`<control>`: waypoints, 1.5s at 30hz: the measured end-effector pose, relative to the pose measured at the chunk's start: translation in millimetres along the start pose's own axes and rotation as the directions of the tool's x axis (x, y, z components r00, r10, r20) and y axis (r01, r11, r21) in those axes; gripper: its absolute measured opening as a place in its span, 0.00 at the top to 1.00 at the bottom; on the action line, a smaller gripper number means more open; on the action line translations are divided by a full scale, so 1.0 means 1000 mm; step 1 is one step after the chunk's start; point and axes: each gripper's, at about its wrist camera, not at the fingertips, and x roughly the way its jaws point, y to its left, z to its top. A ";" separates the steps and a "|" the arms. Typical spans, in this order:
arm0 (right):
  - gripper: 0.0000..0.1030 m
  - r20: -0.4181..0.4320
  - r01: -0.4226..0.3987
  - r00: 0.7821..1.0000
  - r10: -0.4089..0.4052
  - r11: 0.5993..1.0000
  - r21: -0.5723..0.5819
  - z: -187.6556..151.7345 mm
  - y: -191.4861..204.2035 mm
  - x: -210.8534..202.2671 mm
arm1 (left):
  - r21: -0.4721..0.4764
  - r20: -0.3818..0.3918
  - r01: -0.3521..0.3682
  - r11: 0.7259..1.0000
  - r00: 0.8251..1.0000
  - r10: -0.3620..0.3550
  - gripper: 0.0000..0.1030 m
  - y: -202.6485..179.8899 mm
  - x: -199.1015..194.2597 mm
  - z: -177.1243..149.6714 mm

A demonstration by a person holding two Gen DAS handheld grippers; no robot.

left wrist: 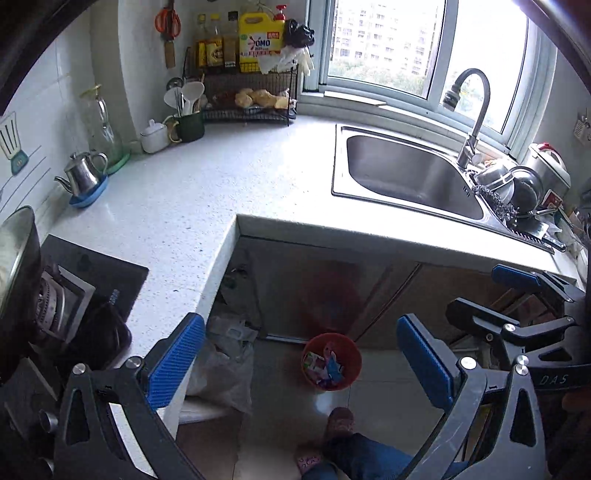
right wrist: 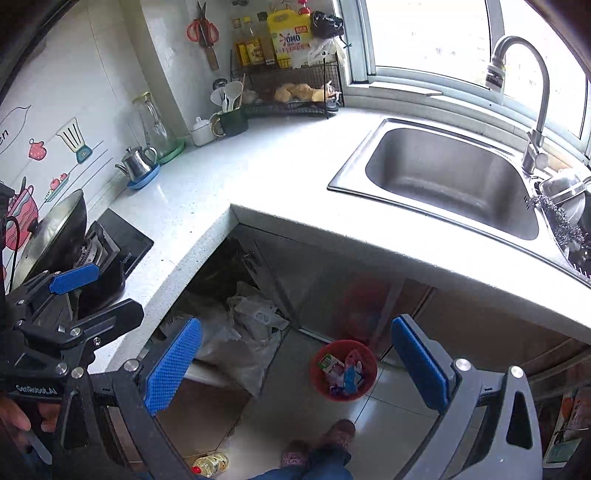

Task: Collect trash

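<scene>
White speckled countertop (left wrist: 207, 192) wraps the corner of this kitchen, window along the far right; at the far left, one wok (right wrist: 55, 229) tilted on the stove (right wrist: 110, 243), one steel teapot (left wrist: 84, 175) on a blue saucer, one glass jug (left wrist: 101, 125), one white lidded pot (left wrist: 153, 136), one dark green mug (left wrist: 190, 125) packed with utensils; one pair of orange scissors (left wrist: 168, 20) hangs on the wall above. Moving right, one wire rack (left wrist: 251, 92) carries one yellow detergent jug (left wrist: 258, 38) beside three bottles on top; one steel sink (left wrist: 406, 173) sits with one curved tap (left wrist: 472, 110), and pots are stacked at its right edge, count unclear.

Down low, the left gripper (left wrist: 299, 363) is spread wide, its two blue pads holding nothing, touching nothing; the right gripper (right wrist: 295, 363) is likewise spread wide and empty, hovering over the floor. Between each pair of fingers, far below on the tiles, stands one red bin (left wrist: 332, 360) with several colourful wrappers (right wrist: 345, 373) inside; left of it a clear plastic bag (right wrist: 243, 347) slumps in the open cabinet; one bottle (right wrist: 210, 463) lies on the floor, nearest of all; two slippered feet are beside it.
</scene>
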 end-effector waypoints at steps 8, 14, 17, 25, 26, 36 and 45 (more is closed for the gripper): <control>0.01 0.086 0.010 0.996 -0.009 1.000 -0.018 0.002 0.021 -0.049 | 0.047 0.084 0.001 0.999 0.996 -0.005 0.00 -0.002 -0.047 0.001; 0.01 0.101 0.042 0.994 -0.038 0.998 -0.045 -0.004 0.029 -0.056 | 0.045 0.103 0.018 0.999 0.994 -0.022 0.00 -0.003 -0.060 -0.008; 0.01 0.102 0.043 0.994 -0.038 0.998 -0.041 -0.006 0.026 -0.059 | 0.049 0.111 0.022 0.999 0.993 -0.027 0.00 -0.006 -0.064 -0.009; 0.01 0.115 0.052 0.992 -0.047 0.998 -0.045 -0.009 0.028 -0.068 | 0.038 0.109 0.039 0.999 0.993 -0.042 0.00 -0.010 -0.064 -0.014; 0.01 0.115 0.055 0.992 -0.049 0.998 -0.044 -0.009 0.028 -0.069 | 0.035 0.112 0.040 0.999 0.993 -0.044 0.00 -0.010 -0.065 -0.014; 0.01 0.119 0.065 0.991 -0.059 0.997 -0.043 -0.017 0.034 -0.071 | 0.048 0.115 0.047 0.998 0.992 -0.053 0.00 -0.012 -0.069 -0.019; 0.01 0.121 0.077 0.990 -0.073 0.996 -0.034 -0.022 0.035 -0.074 | 0.082 0.132 0.031 0.996 0.990 -0.041 0.00 -0.014 -0.072 -0.026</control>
